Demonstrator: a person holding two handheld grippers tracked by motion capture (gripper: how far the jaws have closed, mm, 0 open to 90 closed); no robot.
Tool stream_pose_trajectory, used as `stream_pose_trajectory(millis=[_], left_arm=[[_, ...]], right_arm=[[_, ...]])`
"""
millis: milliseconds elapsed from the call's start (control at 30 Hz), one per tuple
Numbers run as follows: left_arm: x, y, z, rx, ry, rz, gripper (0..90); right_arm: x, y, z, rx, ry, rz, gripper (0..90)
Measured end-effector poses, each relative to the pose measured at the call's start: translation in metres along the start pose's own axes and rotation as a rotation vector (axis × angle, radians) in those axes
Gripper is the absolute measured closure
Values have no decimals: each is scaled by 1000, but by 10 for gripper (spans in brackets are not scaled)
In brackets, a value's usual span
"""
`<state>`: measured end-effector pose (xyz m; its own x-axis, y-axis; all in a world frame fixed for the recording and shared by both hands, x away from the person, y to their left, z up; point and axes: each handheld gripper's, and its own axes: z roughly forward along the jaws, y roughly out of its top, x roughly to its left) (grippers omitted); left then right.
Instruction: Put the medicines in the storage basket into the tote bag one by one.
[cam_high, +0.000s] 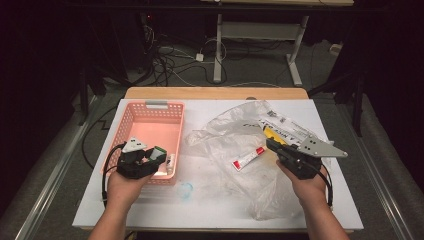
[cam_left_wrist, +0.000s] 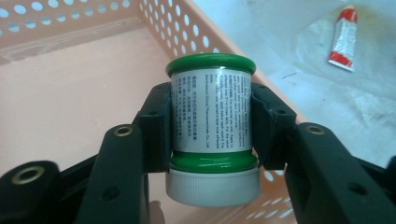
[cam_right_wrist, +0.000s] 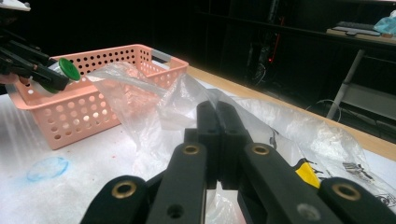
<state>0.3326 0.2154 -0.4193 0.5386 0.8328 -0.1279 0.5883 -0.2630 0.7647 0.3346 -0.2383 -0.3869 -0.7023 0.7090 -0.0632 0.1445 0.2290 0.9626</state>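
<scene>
Two claws: left claw (cam_left_wrist: 212, 121) grips green jar (cam_left_wrist: 211, 112) over basket (cam_left_wrist: 196, 32); right claw (cam_right_wrist: 217, 140) pinches bag (cam_right_wrist: 154, 102).

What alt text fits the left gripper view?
The left tool clamps a green jar with a white cap and printed label above a pink perforated basket. A red-and-white tube lies on clear plastic beyond the basket.

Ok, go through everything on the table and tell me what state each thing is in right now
Green jar: white cap on, held over the basket.
Left gripper: shut on the jar.
Right gripper: shut, pinching the plastic bag.
Plastic bag: crumpled, lying flat.
Tube: capped, lying under the bag's plastic.
Pink basket: upright.
</scene>
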Motion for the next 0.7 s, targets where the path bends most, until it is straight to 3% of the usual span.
stream_pose_trajectory(millis=[133, 300, 567, 700], left_arm=[[-7, 1, 0, 2, 16, 31, 535], [-12, 4, -2, -24, -1, 22, 535], [-20, 9, -6, -70, -77, 6, 535], [-27, 11, -6, -76, -99, 23, 535]], right_arm=[[-1, 0, 0, -4, 0, 2, 900], [0, 0, -1, -7, 3, 2, 900], [0, 1, -2, -12, 4, 1, 900], [1, 1, -2, -15, -1, -8, 900]])
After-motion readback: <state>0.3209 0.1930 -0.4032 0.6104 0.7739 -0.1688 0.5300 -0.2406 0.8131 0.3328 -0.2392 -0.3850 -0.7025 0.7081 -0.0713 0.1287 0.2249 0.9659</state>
